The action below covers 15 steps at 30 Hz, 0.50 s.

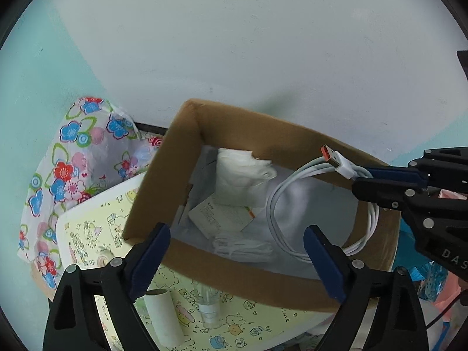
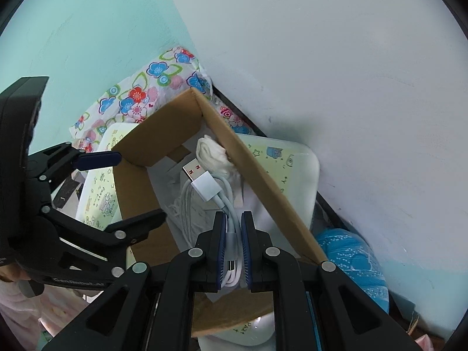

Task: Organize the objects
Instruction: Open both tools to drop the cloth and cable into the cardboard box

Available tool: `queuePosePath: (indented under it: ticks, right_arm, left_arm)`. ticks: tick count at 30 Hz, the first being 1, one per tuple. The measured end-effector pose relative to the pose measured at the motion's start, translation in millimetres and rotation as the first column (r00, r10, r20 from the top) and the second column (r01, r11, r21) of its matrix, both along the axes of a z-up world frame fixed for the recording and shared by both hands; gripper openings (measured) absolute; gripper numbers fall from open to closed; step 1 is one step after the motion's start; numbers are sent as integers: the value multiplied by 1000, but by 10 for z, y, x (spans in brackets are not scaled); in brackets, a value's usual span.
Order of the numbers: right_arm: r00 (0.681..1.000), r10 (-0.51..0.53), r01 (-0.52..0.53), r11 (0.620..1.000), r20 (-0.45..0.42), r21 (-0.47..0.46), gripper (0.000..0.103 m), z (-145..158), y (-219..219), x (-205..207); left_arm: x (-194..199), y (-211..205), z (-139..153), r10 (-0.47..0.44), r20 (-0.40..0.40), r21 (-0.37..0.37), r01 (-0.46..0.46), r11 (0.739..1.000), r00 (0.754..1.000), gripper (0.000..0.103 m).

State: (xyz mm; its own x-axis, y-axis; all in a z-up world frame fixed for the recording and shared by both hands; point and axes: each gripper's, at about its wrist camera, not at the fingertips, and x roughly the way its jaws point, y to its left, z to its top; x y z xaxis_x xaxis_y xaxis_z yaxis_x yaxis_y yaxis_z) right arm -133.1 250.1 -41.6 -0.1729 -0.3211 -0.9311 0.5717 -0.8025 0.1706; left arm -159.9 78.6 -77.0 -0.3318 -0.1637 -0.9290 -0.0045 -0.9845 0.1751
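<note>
A brown cardboard box (image 1: 181, 158) stands open on a yellow cartoon-print tray (image 1: 96, 219). My right gripper (image 2: 233, 222) is shut on a coiled white USB cable (image 2: 204, 188) and holds it over the box; the cable (image 1: 318, 169) and gripper (image 1: 362, 178) also show at the right of the left wrist view. Inside the box lie a white cloth bundle (image 1: 242, 175), a paper tag (image 1: 222, 216) and a tangle of white cord (image 1: 242, 248). My left gripper (image 1: 237, 245) is open and empty at the box's near wall; it shows in the right wrist view (image 2: 137, 187).
A floral plastic sheet (image 1: 73, 158) lies left behind the box against the wall. A cardboard tube (image 1: 163, 316) and a small clear bottle (image 1: 209, 310) lie on the tray in front. A blue patterned bag (image 2: 354, 263) sits to the right.
</note>
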Motion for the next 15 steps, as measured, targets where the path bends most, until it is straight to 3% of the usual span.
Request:
queuePosePath:
  ticks: [8, 9, 13, 15]
  right_arm:
    - [997, -23, 22, 1000, 72, 10, 19, -207, -145, -82]
    - [996, -42, 41, 999, 75, 26, 27, -230, -154, -93]
    - [995, -86, 84, 996, 46, 42, 76, -173, -137, -73]
    - [996, -91, 90, 994, 7, 57, 80, -86, -137, -17]
  left_arm:
    - [162, -218, 36, 27, -8, -2, -27, 1000, 1000, 94]
    - [170, -240, 36, 30, -7, 6, -30, 1000, 1000, 94]
    - [239, -303, 17, 37, 2, 36, -37, 999, 999, 94]
    - [280, -334, 32, 37, -2, 36, -37, 999, 999, 94]
